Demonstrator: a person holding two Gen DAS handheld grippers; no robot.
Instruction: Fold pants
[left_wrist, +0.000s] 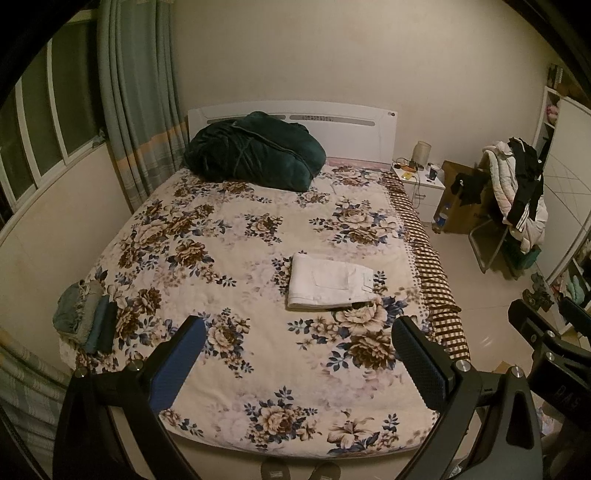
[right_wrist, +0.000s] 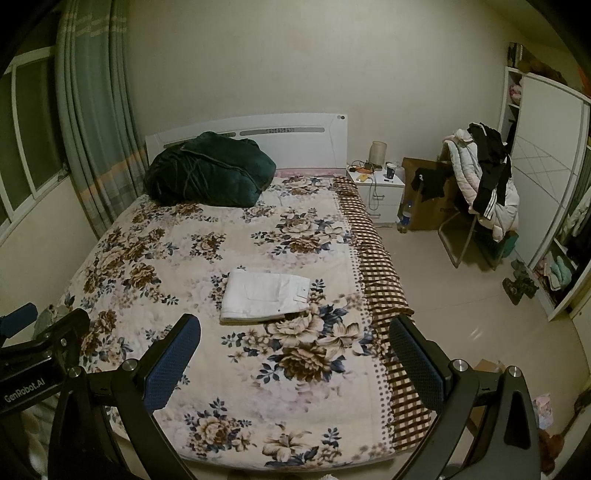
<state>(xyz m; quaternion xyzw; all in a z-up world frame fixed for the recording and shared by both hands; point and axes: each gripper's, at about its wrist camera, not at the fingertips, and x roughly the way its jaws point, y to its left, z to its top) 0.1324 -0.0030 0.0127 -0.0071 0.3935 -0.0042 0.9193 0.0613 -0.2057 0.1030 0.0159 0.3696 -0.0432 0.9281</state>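
— Floral quilt (left_wrist: 229, 229) covers the bed, soft and padded, with a brown checked border (left_wrist: 436, 273) down the frame's right side. What's on it?

— White pants (left_wrist: 328, 282), folded into a flat rectangle, centre of frame, a pocket seam showing. A dark green plush blanket (left_wrist: 255, 151) is heaped at the white headboard (left_wrist: 351, 125); small folded clothes (left_wrist: 86, 319) sit at lower left

— And the grippers?

— Left gripper (left_wrist: 299, 354) and right gripper (right_wrist: 295, 354) both gape wide, holding nothing, textured blue pads (left_wrist: 177, 369) facing inward. Pants lie beyond the fingertips, apart from both
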